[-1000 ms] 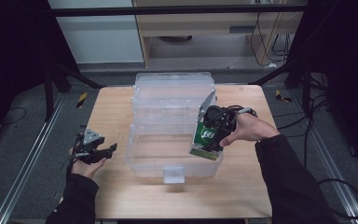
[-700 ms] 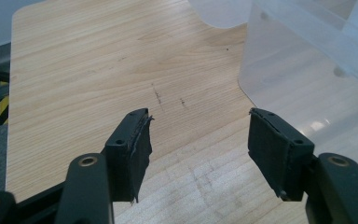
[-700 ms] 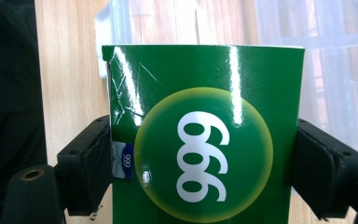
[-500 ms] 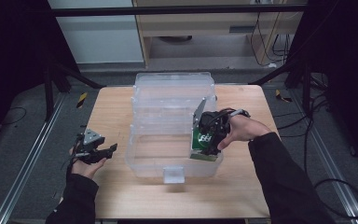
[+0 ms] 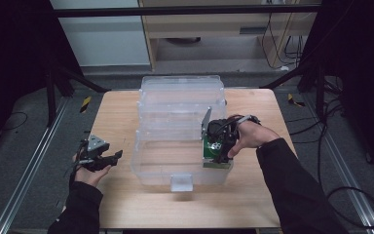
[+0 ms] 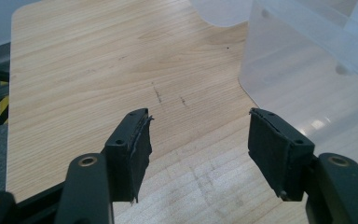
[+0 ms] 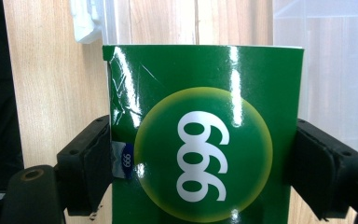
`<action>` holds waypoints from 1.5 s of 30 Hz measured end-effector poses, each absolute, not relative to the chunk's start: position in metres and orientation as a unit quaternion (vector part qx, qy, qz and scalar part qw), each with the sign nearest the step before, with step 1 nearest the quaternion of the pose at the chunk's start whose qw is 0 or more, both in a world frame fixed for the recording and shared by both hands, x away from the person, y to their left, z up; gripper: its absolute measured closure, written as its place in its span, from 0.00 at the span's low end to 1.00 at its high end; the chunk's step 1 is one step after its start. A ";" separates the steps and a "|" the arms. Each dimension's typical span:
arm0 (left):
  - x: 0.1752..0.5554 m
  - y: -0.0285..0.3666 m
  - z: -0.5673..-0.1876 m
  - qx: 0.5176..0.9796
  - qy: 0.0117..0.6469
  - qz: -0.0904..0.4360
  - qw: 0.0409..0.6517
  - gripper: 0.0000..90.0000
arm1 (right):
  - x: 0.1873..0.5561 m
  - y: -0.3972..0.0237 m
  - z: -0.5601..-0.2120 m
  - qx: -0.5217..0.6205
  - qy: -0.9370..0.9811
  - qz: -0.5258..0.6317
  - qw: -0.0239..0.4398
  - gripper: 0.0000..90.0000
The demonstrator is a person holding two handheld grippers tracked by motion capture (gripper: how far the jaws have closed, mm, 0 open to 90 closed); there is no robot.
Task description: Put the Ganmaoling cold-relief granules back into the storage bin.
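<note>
1. High view: wooden desk [image 5: 117,117] at frame centre, with a clear plastic storage bin [image 5: 180,131] standing in its middle and a white latch tab on the bin's near wall.
2. Right gripper [image 5: 217,146], centre-right of the high view, reaches over the bin's right part. Its fingers are clamped on a green carton [image 5: 213,158], held at the bin's lower right corner, about level with the rim; whether it touches the bin's floor cannot be told.
3. Right gripper view: the green carton [image 7: 205,135] takes up the middle of the frame, glossy, with a yellow-green disc and white numerals "999". A black finger pad [image 7: 91,165] presses its left edge and another its right edge. Clear bin wall and wood grain lie behind it, and a white latch sits at upper left.
4. Left gripper [image 5: 97,156], lower left of the high view, hangs over the desk, well apart from the bin's left wall.
5. Left gripper view: fingers [image 6: 133,147] spread wide, nothing between them. Bare wood lies below, and the bin's clear wall [image 6: 303,79] is at upper right.
</note>
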State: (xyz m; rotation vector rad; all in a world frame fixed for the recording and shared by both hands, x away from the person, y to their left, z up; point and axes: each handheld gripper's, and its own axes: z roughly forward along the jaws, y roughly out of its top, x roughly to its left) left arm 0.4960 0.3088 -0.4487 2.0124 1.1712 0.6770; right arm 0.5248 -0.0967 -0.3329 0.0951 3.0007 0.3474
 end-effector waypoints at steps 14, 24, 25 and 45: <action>0.496 0.309 -0.449 0.778 0.453 0.261 0.349 0.43 | 0.522 -0.092 -0.341 0.003 0.993 0.106 0.054 0.19; 0.496 0.309 -0.449 0.778 0.452 0.262 0.350 0.43 | 0.521 -0.094 -0.344 0.002 0.991 0.122 0.055 0.19; 0.496 0.309 -0.449 0.778 0.452 0.262 0.350 0.43 | 0.521 -0.094 -0.344 0.001 0.991 0.123 0.056 0.19; 0.497 0.309 -0.451 0.779 0.453 0.259 0.348 0.43 | 0.521 -0.096 -0.331 0.020 0.981 0.172 0.089 0.19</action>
